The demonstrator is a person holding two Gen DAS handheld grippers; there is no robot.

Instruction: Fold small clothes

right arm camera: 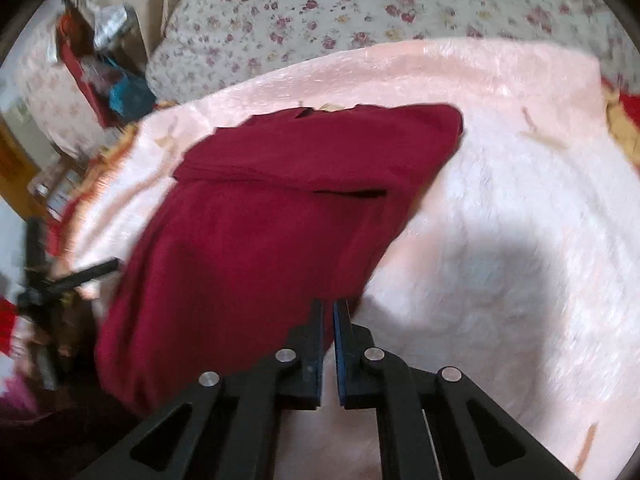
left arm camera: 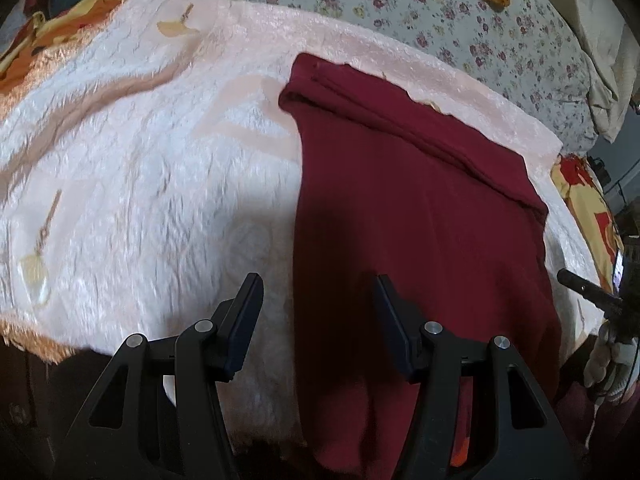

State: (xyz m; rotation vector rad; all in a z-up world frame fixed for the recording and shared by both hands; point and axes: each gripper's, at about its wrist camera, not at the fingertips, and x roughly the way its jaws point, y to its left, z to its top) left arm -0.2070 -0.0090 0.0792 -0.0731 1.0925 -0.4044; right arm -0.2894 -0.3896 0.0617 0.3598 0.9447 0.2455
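Dark red garment (left arm camera: 420,200) on pale pink blanket (left arm camera: 140,140)

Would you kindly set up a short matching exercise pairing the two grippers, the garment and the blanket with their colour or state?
Things:
1. left gripper
2. right gripper
3. garment
4. blanket

Descriptions:
A. pale pink and fluffy
B. fingers spread wide apart
C. dark red, lying partly folded
D. fingers nearly together, nothing between them

Pairs: 1-B, 2-D, 3-C, 4-A
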